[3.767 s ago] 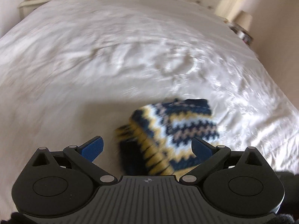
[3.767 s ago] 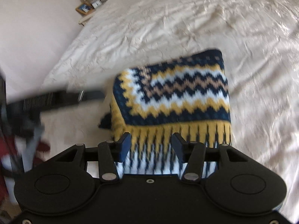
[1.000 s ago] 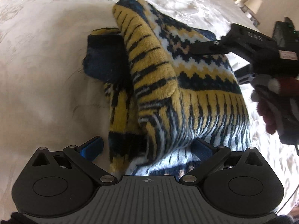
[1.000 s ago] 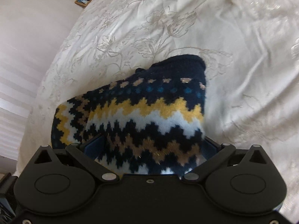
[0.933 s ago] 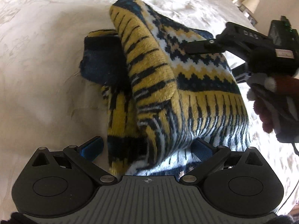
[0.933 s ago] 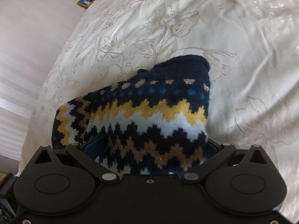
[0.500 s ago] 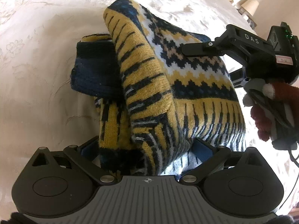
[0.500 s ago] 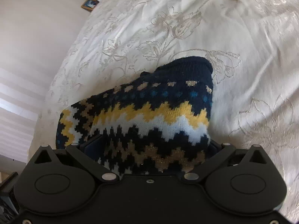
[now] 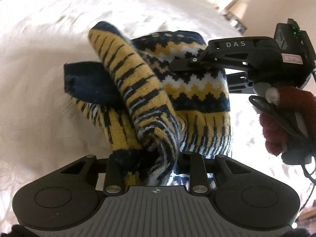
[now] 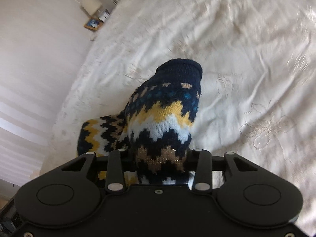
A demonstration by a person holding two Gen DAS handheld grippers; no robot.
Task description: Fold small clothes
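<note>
A small knitted sweater [image 9: 142,90] in navy, yellow and white zigzags hangs bunched above the white embroidered bedspread [image 9: 43,45]. My left gripper [image 9: 146,164] has its jaws closing, and they pinch a thick fold of the striped hem. In the right wrist view the same sweater [image 10: 164,122] rises in a hump from my right gripper [image 10: 161,165], whose jaws are also closing and squeeze the knit between them. The right gripper [image 9: 183,64] also shows in the left wrist view, gripping the sweater's far side. Both sets of pads are hidden by the knit.
A hand in a dark red glove [image 9: 280,118] holds the right tool, with a black cable below it. The bedspread [image 10: 246,79] stretches all around. A bedside table with a lamp [image 10: 91,5] and a picture frame [image 10: 91,22] stands by the pale wall [image 10: 29,59].
Both pairs of jaws went from wide open around the sweater to pinched on it. Both grippers have risen, and the sweater has bunched and lifted off the bed.
</note>
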